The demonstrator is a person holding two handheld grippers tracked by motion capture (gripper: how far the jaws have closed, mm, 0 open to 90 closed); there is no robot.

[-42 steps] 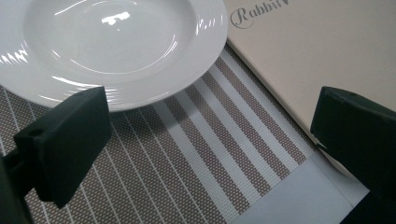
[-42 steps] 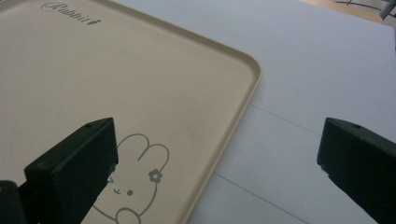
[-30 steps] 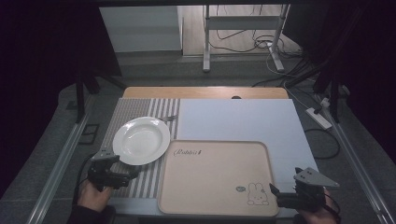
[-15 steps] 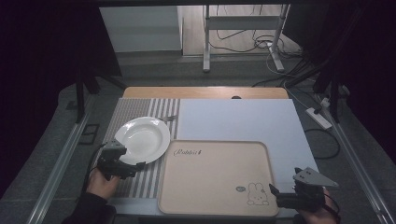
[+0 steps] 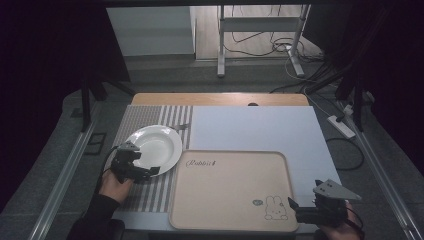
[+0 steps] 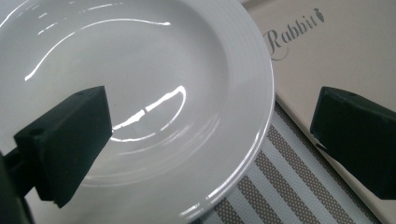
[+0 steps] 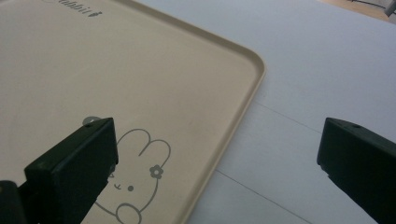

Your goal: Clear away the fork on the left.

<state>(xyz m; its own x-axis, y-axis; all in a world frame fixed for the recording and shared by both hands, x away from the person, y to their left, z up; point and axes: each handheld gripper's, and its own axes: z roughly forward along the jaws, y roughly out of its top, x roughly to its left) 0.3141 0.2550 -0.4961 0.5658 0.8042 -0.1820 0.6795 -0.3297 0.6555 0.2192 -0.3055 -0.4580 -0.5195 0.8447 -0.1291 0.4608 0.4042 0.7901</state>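
since the left gripper [image 5: 131, 165] has its jaws spread over the near rim of the white plate [image 5: 156, 146] on the striped mat [image 5: 150, 192] beside the tray [image 5: 232, 190], a shallow bite on that glossy rim could slip, while the right gripper [image 5: 312, 210] waits with jaws spread by the tray's corner.

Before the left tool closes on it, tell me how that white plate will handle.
The white plate looks glazed and glossy, so its rim will probably be slippery between the open left tool's jaws. It seems rigid ceramic, likely fragile if dropped. Gripped at one edge, it may tilt under its own weight.
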